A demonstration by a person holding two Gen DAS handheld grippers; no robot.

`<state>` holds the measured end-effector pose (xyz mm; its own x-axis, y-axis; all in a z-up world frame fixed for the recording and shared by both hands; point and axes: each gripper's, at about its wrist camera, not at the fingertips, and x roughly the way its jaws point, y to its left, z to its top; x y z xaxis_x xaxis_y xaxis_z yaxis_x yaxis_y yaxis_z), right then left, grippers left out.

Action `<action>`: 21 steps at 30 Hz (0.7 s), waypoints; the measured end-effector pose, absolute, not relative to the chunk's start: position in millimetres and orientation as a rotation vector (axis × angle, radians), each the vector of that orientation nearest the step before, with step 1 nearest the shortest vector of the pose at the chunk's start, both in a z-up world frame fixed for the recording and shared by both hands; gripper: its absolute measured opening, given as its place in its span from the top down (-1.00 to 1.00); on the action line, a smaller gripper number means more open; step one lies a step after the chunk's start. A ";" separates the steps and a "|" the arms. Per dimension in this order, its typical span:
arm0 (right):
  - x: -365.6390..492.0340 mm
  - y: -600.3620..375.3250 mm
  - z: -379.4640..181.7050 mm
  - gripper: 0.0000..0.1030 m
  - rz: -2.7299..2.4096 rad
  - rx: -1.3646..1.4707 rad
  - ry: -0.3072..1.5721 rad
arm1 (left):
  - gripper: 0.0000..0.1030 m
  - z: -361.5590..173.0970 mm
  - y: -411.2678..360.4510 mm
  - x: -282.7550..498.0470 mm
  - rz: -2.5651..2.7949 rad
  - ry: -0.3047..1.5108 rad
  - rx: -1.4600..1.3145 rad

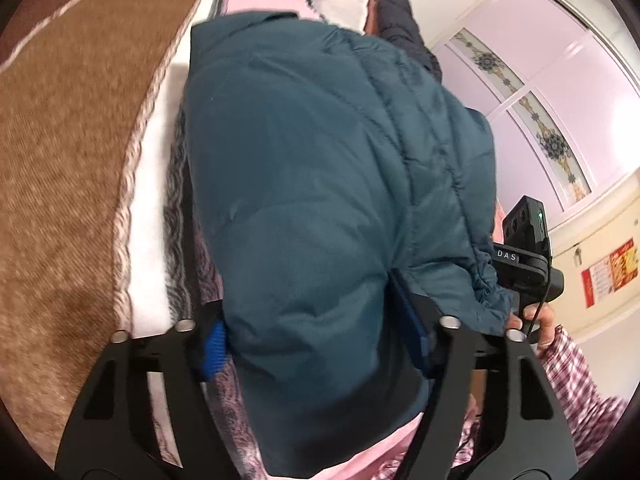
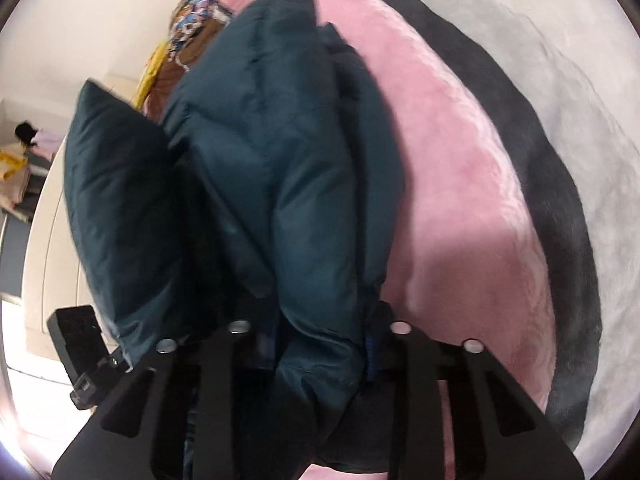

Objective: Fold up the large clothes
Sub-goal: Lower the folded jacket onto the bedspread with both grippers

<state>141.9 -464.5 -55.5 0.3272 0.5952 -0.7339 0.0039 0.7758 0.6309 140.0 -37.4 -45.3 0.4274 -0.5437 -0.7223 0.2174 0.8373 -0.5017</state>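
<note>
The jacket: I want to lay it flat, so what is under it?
Under the jacket lies a pink blanket, with a striped edge beside it. What the jacket covers cannot be seen.

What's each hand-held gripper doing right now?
Left hand-held gripper: shut on the teal puffer jacket.
Right hand-held gripper: shut on the same jacket.

1. The left wrist camera is looking forward along the left gripper (image 1: 320, 344), sitting very close to a teal padded jacket (image 1: 320, 168) that is filling most of its frame, with a brown blanket (image 1: 68, 152) to the left and lilac wardrobe doors (image 1: 560, 80) to the right.
2. The right wrist camera is looking along the right gripper (image 2: 316, 356), equally close, facing the jacket (image 2: 280, 184) over a pink blanket (image 2: 460, 184).
3. Both views are sharing the jacket; the left view is also catching the right gripper's body (image 1: 524, 256).
</note>
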 end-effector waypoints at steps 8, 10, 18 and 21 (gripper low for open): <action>122.3 -438.8 -33.9 0.56 0.438 0.518 1.099 | -0.10 -13.9 -13.6 136.2 -0.447 0.915 -0.264; 123.9 -423.9 -28.7 0.56 0.457 0.502 1.094 | -0.10 -9.0 3.3 137.1 -0.417 0.897 -0.272; 136.7 -325.7 -13.9 0.57 0.561 0.379 1.092 | -0.10 -13.0 103.8 134.0 -0.302 0.883 -0.333; 132.8 -292.5 -13.5 0.57 0.584 0.333 1.100 | -0.11 -24.1 128.2 131.9 -0.283 0.899 -0.359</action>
